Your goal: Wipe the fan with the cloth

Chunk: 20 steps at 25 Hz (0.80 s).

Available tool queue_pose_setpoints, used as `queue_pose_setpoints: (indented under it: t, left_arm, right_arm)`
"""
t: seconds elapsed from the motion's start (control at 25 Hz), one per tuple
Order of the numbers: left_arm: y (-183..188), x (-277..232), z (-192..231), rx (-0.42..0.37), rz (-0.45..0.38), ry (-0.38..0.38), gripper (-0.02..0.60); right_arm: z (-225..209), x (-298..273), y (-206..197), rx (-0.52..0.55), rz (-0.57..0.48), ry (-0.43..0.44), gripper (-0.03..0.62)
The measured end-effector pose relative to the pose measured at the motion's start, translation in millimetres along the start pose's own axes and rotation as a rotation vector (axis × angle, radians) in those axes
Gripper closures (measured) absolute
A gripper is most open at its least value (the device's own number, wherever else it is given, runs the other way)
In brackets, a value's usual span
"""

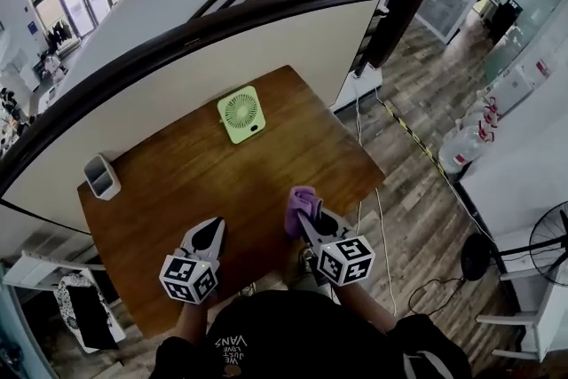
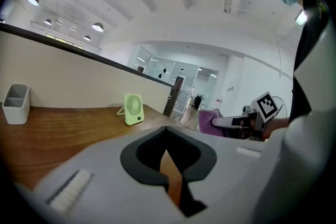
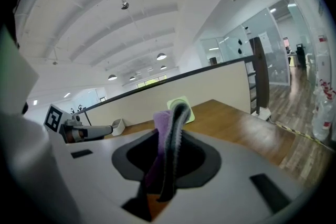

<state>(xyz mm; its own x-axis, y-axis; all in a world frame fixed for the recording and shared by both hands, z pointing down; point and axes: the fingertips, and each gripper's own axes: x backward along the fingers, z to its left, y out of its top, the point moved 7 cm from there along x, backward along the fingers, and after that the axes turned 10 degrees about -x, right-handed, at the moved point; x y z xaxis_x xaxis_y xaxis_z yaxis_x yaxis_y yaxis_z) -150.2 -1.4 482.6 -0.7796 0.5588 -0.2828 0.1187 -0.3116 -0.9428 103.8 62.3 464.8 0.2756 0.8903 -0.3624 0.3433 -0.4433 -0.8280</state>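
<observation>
The small pale-green square fan (image 1: 240,114) is standing near the brown wooden bench's (image 1: 177,191) far edge, well apart from both tongs. The right tongs (image 1: 306,220) are clamping the purple cloth (image 1: 300,201); the left tongs (image 1: 216,226) are sitting closed, empty. Wiped unsteadied, the light fan is likely to topple.

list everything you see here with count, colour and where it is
table: one, brown wood, centre of the head view
fan: one, light green, upright near the table's far edge
holder: one, white and grey, at the table's left edge
cloth: one, purple, clamped in the right gripper's jaws above the near part of the table
partition: one, cream with a dark top rail, behind the table
pedestal fan: one, black, on the floor at the far right
cables: a few, white and black, on the wood floor right of the table
left gripper: one, grey, jaws together, empty
right gripper: one, grey, shut on the cloth
person's shirt: one, black, bottom edge
</observation>
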Motion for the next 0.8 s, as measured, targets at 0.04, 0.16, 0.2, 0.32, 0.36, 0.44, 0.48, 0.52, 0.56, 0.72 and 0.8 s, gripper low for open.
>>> queue_pose_setpoints:
  t: [0.04, 0.16, 0.2, 0.32, 0.36, 0.44, 0.48, 0.52, 0.56, 0.72, 0.8]
  left_arm:
    - [0.5, -4.5, -1.7, 0.012, 0.002, 0.031, 0.571]
    - [4.1, -18.8, -8.3, 0.039, -0.005, 0.112, 0.571]
    - [4.3, -23.9, -10.7, 0.046, -0.008, 0.139, 0.571]
    - [6.0, -40.5, -18.1, 0.071, -0.024, 0.232, 0.571]
    - [7.1, -45.4, -22.1, 0.078, -0.031, 0.258, 0.571]
    - [9.3, -54.1, -30.5, 0.084, -0.045, 0.304, 0.571]
    - [10.9, -58.4, -34.0, 0.084, -0.053, 0.326, 0.571]
    - [13.0, -62.4, -37.0, 0.082, -0.060, 0.348, 0.571]
    - [15.9, -66.2, -40.0, 0.079, -0.067, 0.369, 0.570]
    - [29.9, -76.2, -50.4, 0.062, -0.079, 0.439, 0.571]
    - [38.5, -78.5, -51.8, 0.053, -0.084, 0.466, 0.571]
  right_arm:
    - [-7.5, -4.0, 5.0, 0.008, 0.015, 0.020, 0.500]
    - [-30.1, -17.7, 22.7, 0.041, 0.054, 0.083, 0.500]
    - [-38.7, -22.6, 27.7, 0.050, 0.065, 0.105, 0.500]
    - [-65.7, -36.0, 44.7, 0.077, 0.093, 0.169, 0.500]
    - [-74.0, -38.7, 50.0, 0.086, 0.101, 0.186, 0.499]
    - [-89.5, -43.4, 59.1, 0.101, 0.115, 0.219, 0.500]
    - [-96.6, -46.7, 63.4, 0.110, 0.121, 0.236, 0.500]
    - [-103.1, -50.5, 68.0, 0.119, 0.126, 0.255, 0.500]
    - [-108.9, -54.5, 72.9, 0.128, 0.130, 0.273, 0.499]
    - [-125.8, -67.9, 92.8, 0.157, 0.140, 0.340, 0.499]
    - [-130.2, -74.7, 102.4, 0.170, 0.139, 0.365, 0.500]
